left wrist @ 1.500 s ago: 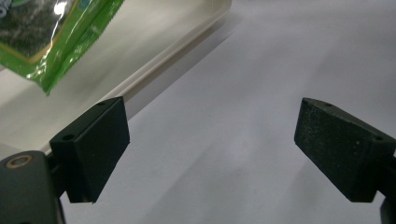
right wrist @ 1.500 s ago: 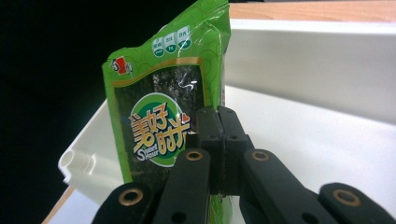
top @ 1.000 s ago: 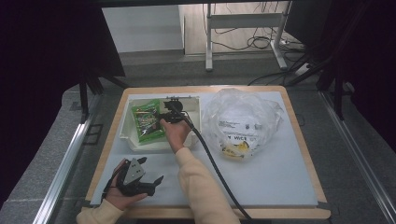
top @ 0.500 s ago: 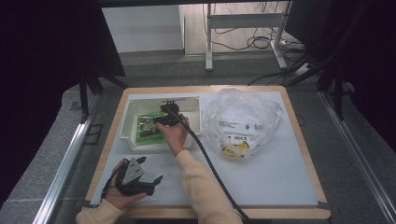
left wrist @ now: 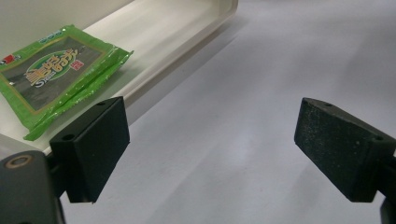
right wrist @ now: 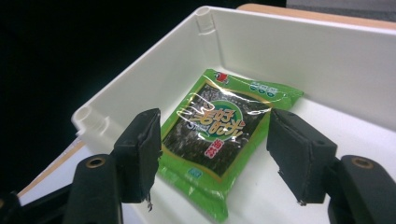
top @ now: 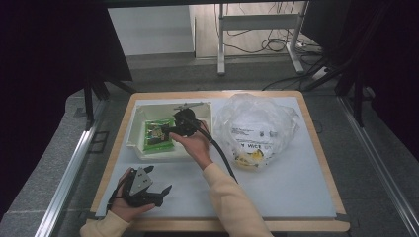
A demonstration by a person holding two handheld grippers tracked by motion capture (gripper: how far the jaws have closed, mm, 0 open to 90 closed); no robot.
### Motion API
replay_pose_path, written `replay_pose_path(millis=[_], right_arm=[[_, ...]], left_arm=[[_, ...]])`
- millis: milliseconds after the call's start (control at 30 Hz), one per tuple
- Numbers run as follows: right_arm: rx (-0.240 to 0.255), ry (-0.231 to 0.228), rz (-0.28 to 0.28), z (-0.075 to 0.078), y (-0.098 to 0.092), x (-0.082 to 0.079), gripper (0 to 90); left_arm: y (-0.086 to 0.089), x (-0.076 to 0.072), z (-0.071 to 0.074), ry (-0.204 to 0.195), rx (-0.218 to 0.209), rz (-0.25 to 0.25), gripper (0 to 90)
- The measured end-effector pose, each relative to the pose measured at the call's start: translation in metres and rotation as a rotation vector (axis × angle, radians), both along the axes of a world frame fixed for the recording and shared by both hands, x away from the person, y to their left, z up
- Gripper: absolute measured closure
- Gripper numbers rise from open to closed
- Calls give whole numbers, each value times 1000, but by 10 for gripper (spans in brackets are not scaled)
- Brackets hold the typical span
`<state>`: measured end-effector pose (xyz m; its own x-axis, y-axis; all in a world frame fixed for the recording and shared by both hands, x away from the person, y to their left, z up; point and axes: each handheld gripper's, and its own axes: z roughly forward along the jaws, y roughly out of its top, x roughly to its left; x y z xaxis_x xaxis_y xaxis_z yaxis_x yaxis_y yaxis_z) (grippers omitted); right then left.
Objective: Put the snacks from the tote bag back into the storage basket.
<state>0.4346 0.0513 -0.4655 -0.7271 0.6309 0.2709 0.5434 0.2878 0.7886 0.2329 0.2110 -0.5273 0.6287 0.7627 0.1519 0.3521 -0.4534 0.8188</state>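
A green seaweed packet (right wrist: 219, 140) lies flat in the white bin (right wrist: 299, 56) at the table's back left. My right gripper (right wrist: 217, 122) hovers just above it, its jaws having just been opening, one to each side of the packet and neither pad pressing on it. From above, the right gripper (top: 170, 129) hangs over the bin (top: 136, 129) beside the green packets (top: 157, 137). My left gripper (top: 163, 195) rests open near the front left edge; its own view looks past empty jaws (left wrist: 212, 135) at a packet (left wrist: 51, 74) in the bin.
A crumpled clear plastic bag (top: 254, 128) with printed items inside lies right of the bin. The grey mat (top: 286, 187) covers the wooden table. The right gripper's black cable (top: 222, 158) trails along the forearm.
My right gripper has drawn slightly back toward the person over the bin, leaving the green packet lying inside. The left hand has stayed put.
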Motion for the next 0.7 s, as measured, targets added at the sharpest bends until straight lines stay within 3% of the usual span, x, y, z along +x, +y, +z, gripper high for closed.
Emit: replay_pose_path(millis=[433,700], right_arm=[[-23,-125,47,26,-59,-41,349],[-17,-154,67,25,-107,-75,353]], left_arm=[[-1,2,-2,6,34,1,99],[-2,4,-3,13,46,5,96]])
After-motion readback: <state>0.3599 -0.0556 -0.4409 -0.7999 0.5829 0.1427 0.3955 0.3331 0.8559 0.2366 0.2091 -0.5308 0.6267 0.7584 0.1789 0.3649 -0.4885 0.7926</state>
